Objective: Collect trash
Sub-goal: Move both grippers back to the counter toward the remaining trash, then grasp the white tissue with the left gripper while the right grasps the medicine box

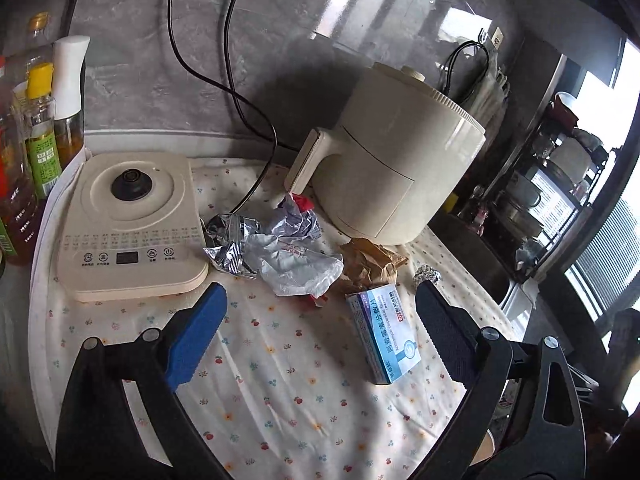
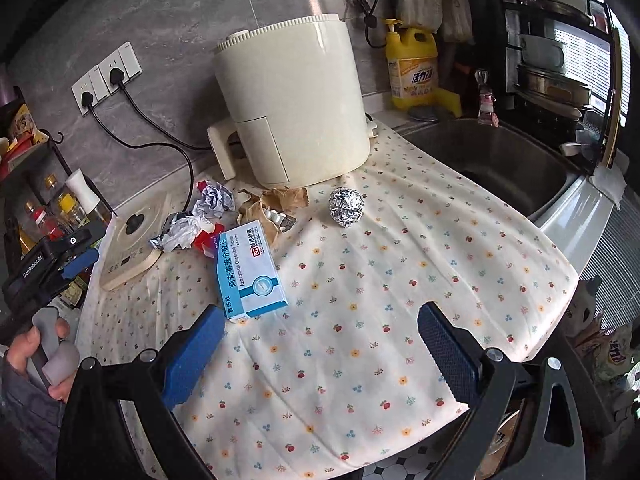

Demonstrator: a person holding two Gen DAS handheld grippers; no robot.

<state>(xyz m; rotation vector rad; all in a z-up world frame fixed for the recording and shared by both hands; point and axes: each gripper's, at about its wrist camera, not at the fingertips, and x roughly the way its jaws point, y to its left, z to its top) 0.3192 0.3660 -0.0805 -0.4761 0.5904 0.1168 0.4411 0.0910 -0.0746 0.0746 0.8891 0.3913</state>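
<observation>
Left wrist view: the left tool [image 1: 321, 302] hangs over the flowered cloth on the counter [image 1: 280, 380] with its jaws spread wide and nothing between them. The trash lies ahead in a loose row. Crumpled foil and white wrappers [image 1: 276, 248] sit at about 11 to 12 o'clock from the tool, just beside the cream kettle base [image 1: 128, 224]. Brown paper [image 1: 370, 258] lies at 1 o'clock, touching the foot of the air fryer [image 1: 396, 160]. The blue medicine box [image 1: 384, 334] lies nearest, at 2 o'clock, close inside the right-side finger, its long axis running roughly 11 to 5 o'clock. A small foil ball [image 1: 427, 274] peeks out just past that finger's tip.

Right wrist view: the right tool [image 2: 320, 320] is likewise wide apart and empty. The medicine box [image 2: 250, 270] lies at 10 o'clock, its near end almost touching the left-side blue pad, long axis about 12 to 6 o'clock. The foil ball [image 2: 346, 206] stands alone at 12 o'clock, well ahead. The wrappers [image 2: 188, 228] and brown paper [image 2: 276, 204] lie farther, at 10 to 11 o'clock.

By my reading, the box is near both tools; the foil ball lies straighter before the right one, while the wrapper heap suits the left.
</observation>
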